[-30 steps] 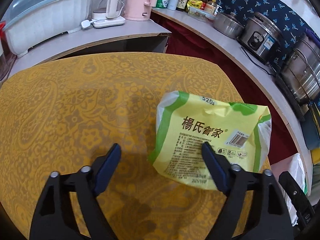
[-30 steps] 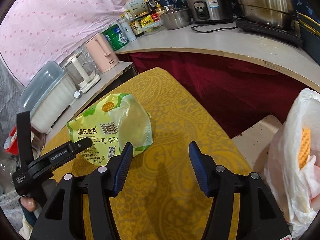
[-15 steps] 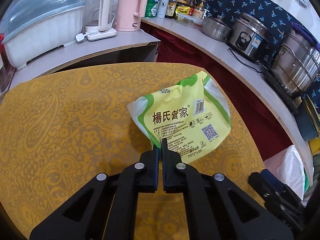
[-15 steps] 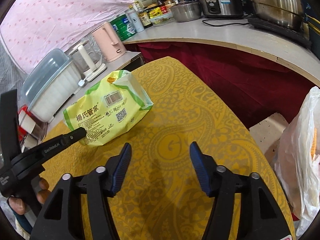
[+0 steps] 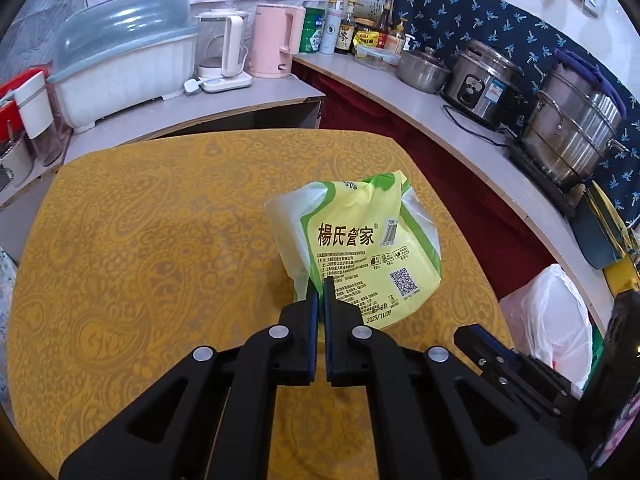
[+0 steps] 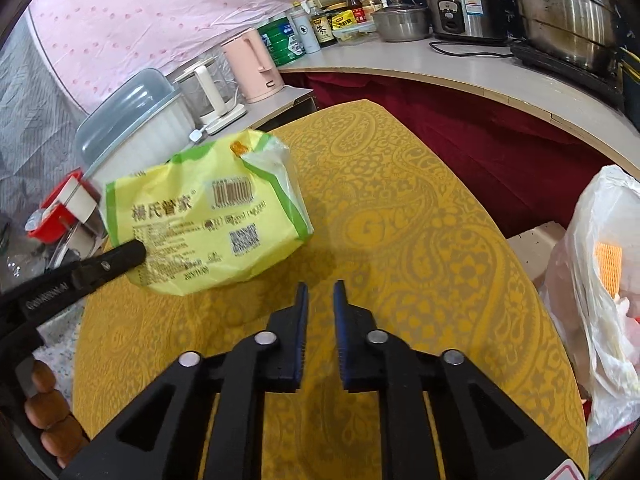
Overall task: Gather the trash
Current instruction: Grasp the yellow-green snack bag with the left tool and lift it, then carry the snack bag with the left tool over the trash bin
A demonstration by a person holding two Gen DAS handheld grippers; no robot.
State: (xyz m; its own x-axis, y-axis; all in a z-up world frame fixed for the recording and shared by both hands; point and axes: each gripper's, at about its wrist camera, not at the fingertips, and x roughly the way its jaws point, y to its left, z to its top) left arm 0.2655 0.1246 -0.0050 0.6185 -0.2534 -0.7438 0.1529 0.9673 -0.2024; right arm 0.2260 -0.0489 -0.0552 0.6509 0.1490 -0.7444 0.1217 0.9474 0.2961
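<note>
A yellow and green food wrapper (image 5: 360, 248) hangs from my left gripper (image 5: 320, 286), which is shut on its near edge and holds it above the yellow table (image 5: 140, 248). In the right wrist view the wrapper (image 6: 208, 216) is lifted at the left with the left gripper (image 6: 136, 250) clamped on its corner. My right gripper (image 6: 320, 292) is nearly shut with a narrow gap, empty, over the table (image 6: 420, 240). A white plastic trash bag (image 6: 600, 280) stands off the table's right edge; it also shows in the left wrist view (image 5: 552, 320).
A counter (image 5: 440, 120) curves round the table's far and right sides with a rice cooker (image 5: 484, 80), steel pots (image 5: 576, 136), a pink kettle (image 5: 276, 44) and a dish rack (image 5: 120, 60). A dark red drop lies between table and counter.
The left gripper has lifted the wrapper off the table. The right gripper's jaws have closed from wide open to nearly shut.
</note>
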